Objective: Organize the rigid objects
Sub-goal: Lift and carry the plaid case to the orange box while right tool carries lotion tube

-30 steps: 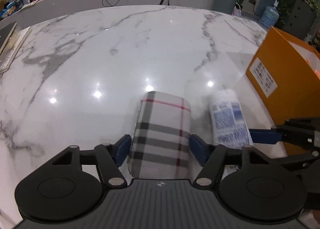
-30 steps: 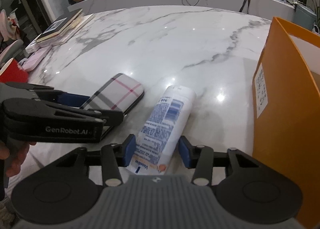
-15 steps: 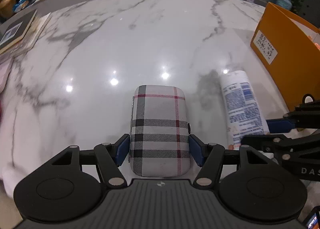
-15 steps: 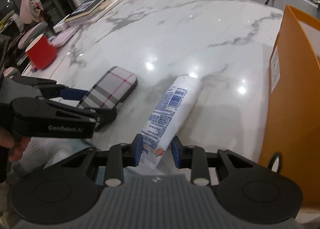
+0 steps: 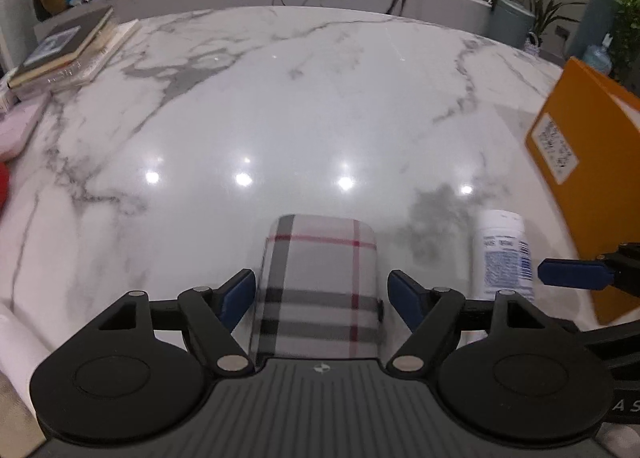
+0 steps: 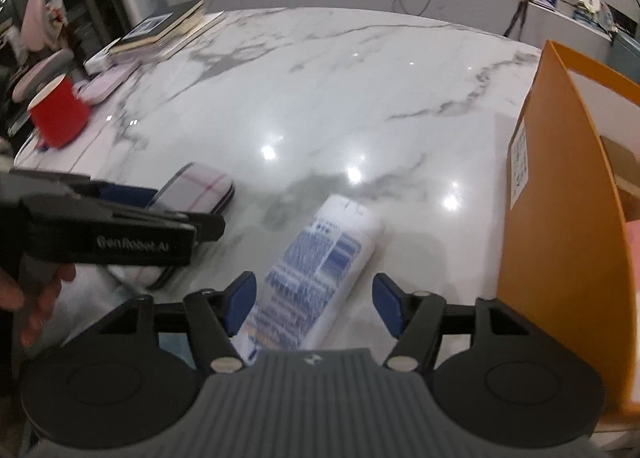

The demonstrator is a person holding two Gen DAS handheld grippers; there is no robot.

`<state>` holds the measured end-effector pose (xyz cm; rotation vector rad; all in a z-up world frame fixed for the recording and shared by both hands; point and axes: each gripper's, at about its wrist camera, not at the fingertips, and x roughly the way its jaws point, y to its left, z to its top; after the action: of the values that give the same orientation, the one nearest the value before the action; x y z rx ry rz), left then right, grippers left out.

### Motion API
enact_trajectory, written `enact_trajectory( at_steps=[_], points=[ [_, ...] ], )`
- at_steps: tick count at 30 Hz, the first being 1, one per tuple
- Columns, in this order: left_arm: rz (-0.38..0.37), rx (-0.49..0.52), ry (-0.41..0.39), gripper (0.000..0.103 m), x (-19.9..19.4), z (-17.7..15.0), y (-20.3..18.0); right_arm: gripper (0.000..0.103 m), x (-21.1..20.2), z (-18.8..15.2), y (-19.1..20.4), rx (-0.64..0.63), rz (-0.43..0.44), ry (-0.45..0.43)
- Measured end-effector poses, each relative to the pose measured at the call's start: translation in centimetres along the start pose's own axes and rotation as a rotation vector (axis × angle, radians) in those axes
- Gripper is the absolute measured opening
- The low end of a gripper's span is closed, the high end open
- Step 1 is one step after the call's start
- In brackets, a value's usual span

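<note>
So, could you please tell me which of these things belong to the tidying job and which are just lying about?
In the job:
- grey plaid hard case, between the opening left gripper
- white printed tube, between the opening right gripper
- orange cardboard box

Lying about:
- red cup
- stacked books

A: that plaid case (image 5: 320,290) is just lying flat on the marble, rounded end pointing away, right?

B: yep, and the white tube (image 6: 320,270) with blue print lies flat just beside it, near the orange box (image 6: 560,218).
</note>
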<state>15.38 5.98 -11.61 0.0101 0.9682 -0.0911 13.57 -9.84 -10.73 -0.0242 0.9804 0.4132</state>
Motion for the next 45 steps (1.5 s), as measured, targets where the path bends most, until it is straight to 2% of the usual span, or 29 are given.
enact_trajectory(
  at_steps=[4, 8, 11, 15, 19, 25, 26, 28, 45],
  points=[
    [0.053, 0.014, -0.025, 0.089, 0.6, 0.1, -0.4, 0.065, 1.0, 0.2, 0.0, 0.030, -0.014, -0.001],
    [0.068, -0.002, -0.042, 0.093, 0.8, 0.1, -0.4, 0.068, 1.4, 0.0, 0.6, 0.005, -0.034, -0.027],
    [0.068, -0.002, -0.036, 0.095, 0.8, 0.2, -0.3, 0.068, 1.5, -0.1, 1.0, -0.026, -0.048, -0.039],
    [0.081, -0.015, -0.025, 0.103, 0.8, 0.0, -0.1, 0.068, 1.5, -0.6, 1.4, -0.076, -0.068, -0.045],
    [0.098, -0.036, -0.010, 0.103, 0.7, -0.4, 0.0, 0.070, 1.6, -0.7, 1.8, -0.101, -0.081, -0.053],
    [0.091, -0.050, -0.010, 0.103, 0.4, -0.6, -0.1, 0.055, 1.4, -0.7, 1.5, -0.105, -0.084, -0.067],
    [0.084, -0.044, -0.016, 0.103, 0.3, -0.7, -0.2, 0.053, 1.4, -0.7, 1.5, -0.106, -0.081, -0.068],
    [0.061, -0.006, -0.041, 0.077, -0.1, -0.7, -0.6, 0.050, 1.4, -0.7, 1.5, -0.106, -0.075, -0.071],
    [0.006, 0.001, -0.067, 0.076, -1.5, -0.5, -1.0, 0.045, -0.1, -0.7, 1.3, -0.098, -0.021, -0.102]
  ],
)
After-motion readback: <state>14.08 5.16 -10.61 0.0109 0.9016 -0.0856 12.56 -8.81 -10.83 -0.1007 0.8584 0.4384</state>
